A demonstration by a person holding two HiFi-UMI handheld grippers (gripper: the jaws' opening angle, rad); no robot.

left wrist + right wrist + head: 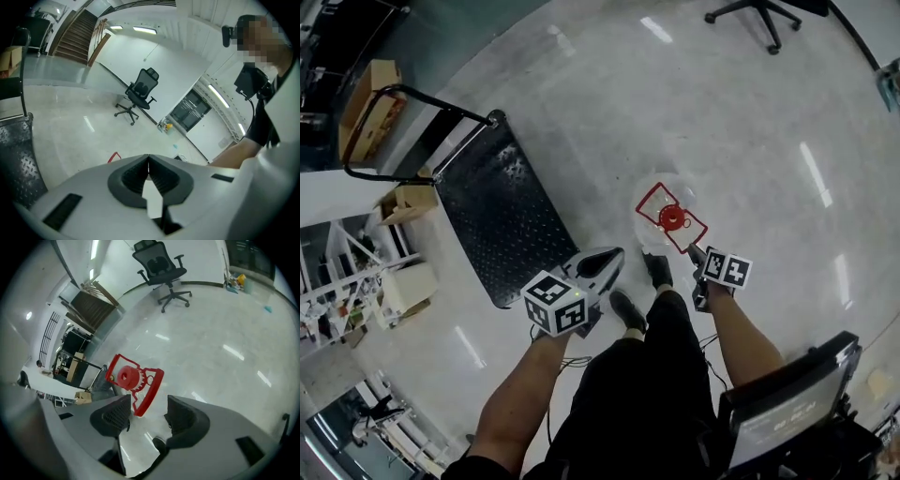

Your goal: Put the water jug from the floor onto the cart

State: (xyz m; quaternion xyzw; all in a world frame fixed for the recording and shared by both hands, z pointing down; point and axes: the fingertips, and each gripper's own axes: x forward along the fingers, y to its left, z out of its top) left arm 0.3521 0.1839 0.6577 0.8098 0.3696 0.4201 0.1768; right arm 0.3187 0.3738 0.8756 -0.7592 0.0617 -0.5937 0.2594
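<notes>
We're holding our right gripper [147,412], jaws wide and empty, just short of the red handle [151,391] of the water jug [672,217] dead ahead, while our left gripper [149,164], pinched shut on nothing, is hanging farther off.

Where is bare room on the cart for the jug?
The cart is all bare, from its handle to the near edge. Open floor lies between it and the jug. Boxes crowd its other side.
</notes>
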